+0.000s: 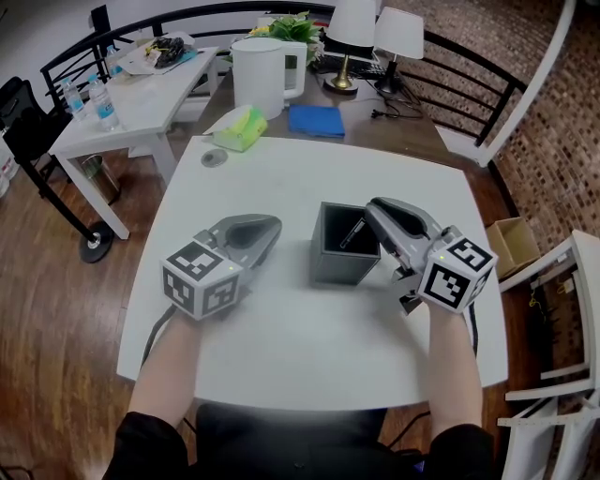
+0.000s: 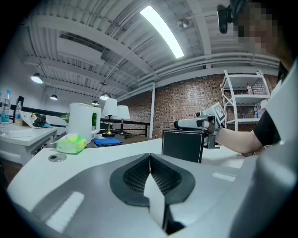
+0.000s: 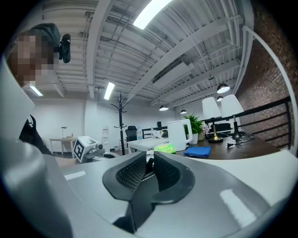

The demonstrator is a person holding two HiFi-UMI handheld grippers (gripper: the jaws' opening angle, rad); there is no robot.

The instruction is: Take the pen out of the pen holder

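Right gripper point(image 1: 373, 214) clamps the top end of the pen point(image 1: 353, 232), which leans inside the dark pen holder point(image 1: 330, 268) on the white table point(image 1: 300, 361); left gripper point(image 1: 273, 225) near the holder, jaws together, empty.

R tongs point(image 1: 377, 214) at pen holder point(image 1: 339, 265), seemingly gripping pen point(image 1: 353, 232); L tongs point(image 1: 270, 228) rest beside it on table point(image 1: 309, 347).

a loft-style office: brick wall point(image 2: 186, 102), exposed ceiling ducts point(image 2: 79, 46), white desks point(image 1: 150, 103), table lamps point(image 1: 354, 23), a coat stand point(image 3: 120, 121).
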